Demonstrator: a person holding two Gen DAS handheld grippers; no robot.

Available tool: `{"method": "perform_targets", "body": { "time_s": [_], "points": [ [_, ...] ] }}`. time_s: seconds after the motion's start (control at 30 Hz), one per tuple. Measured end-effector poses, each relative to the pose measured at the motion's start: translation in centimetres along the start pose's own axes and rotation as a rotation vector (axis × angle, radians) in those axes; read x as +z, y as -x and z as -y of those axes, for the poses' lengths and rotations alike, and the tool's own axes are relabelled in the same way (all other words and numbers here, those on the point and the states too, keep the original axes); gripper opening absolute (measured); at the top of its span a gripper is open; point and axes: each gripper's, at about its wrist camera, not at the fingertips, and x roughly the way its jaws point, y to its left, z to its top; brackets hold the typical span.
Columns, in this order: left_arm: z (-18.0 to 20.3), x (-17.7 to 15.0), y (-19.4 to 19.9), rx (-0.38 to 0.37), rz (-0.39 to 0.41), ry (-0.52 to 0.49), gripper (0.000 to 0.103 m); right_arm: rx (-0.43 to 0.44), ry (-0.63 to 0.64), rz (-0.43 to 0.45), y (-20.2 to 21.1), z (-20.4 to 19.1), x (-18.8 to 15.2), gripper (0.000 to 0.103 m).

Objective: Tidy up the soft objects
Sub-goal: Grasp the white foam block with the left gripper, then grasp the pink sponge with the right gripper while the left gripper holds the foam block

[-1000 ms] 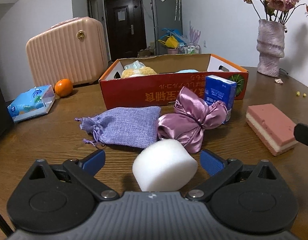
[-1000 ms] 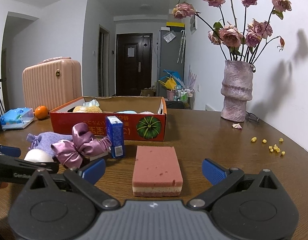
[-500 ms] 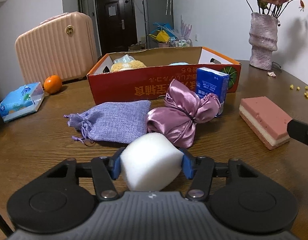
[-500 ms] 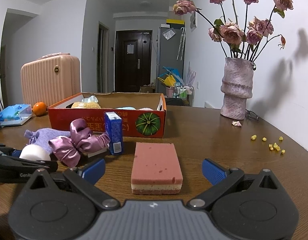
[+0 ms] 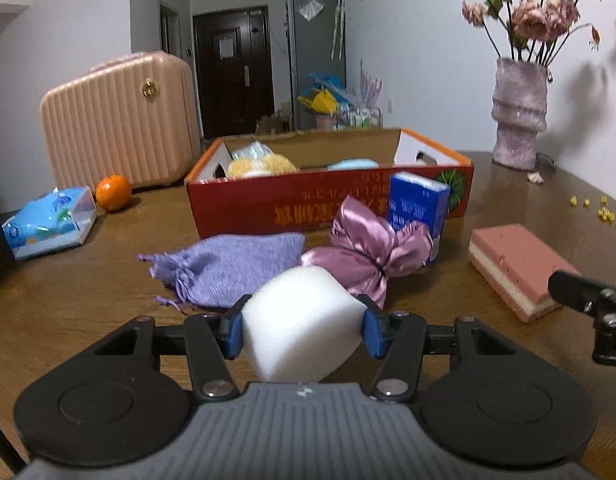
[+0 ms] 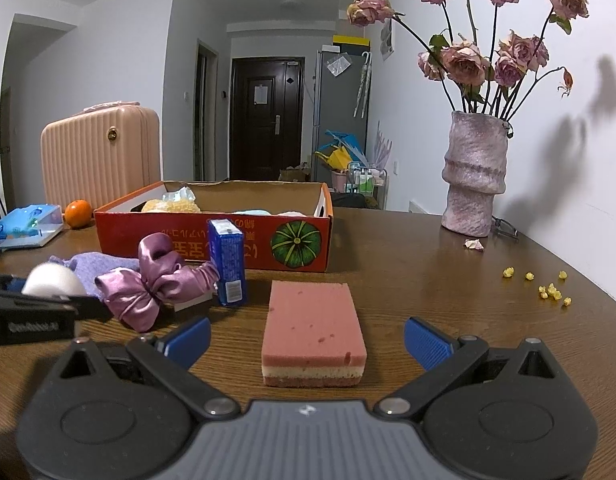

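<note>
Newly clamped white sponge between left gripper pads

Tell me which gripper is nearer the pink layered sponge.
Right. The right gripper has open jaws flanking the pink layered sponge; the left gripper, off to its side, is shut on the white sponge.

on the bench: one white sponge, one pink layered sponge, one purple pouch, one satin bow, one blue carton, one red box, one orange, one pack of tissues, one vase, one pink suitcase. two grippers: the left gripper and the right gripper.
</note>
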Motion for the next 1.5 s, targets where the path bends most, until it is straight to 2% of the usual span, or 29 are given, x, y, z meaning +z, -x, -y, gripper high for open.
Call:
{"method": "perform_targets", "body": {
  "time_s": [0.3, 0.57, 1.5],
  "points": [
    [-1.0, 0.4, 1.8, 0.004, 0.071, 0.029, 0.056, -0.001, 0.003, -0.005, -0.2, -0.1, -0.1, 0.103],
    [-1.2, 0.5, 2.3, 0.006, 0.089, 0.038, 0.056, -0.003, 0.005, -0.012, -0.4, -0.1, -0.2, 0.103],
    [-1.7, 0.5, 2.7, 0.002, 0.104, 0.048, 0.056, -0.024, 0.015, -0.205, -8.0, -0.3, 0.9, 0.103]
  ]
}}
